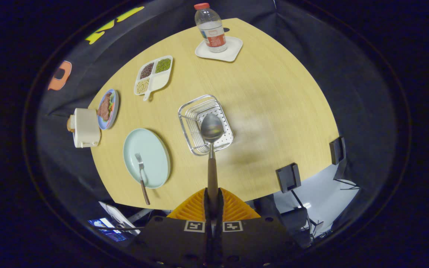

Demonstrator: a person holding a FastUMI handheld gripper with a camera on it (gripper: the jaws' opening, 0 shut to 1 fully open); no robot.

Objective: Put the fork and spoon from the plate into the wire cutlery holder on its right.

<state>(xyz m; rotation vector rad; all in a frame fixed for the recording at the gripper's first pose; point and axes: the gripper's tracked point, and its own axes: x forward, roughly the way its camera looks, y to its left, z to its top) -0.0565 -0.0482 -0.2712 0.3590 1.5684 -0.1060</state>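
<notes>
- gripper [213, 203]: orange jaws closed narrow on the spoon's brown handle, both pressing it from either side; grip sits at the handle's near end.
- spoon [212, 149]: sticks straight ahead from the jaws, metal bowl out front, seen over the near part of the wire cutlery holder. Can't tell if it's touching the wire or hanging above it; looks above.
- Handling, spoon: stiff, light, bowl-heavy; held this far back it could pivot in the jaws. Smooth handle, may slip if the grip loosens early.
- fork [141, 175]: still on the plate, to the left of the jaws, tines pointing away, brown handle overhanging the plate's near rim onto the table.
- Handling, fork: same stiff, light build. Best hold is the overhanging handle end, clear of the plate so the jaws can get round it. Metal neck is thin and slick, so avoid it.
- plate [155, 149]: pale green, just left of the holder, not touching it.
- wire cutlery holder [192, 115]: chrome wire basket with perforated floor, open top, nothing inside that I can make out. Light, so it may shift if knocked.
- table [266, 111]: pale wood.
- Beyond: sectioned tray of beans [154, 74], water bottle [210, 28] standing on a white square dish.
</notes>
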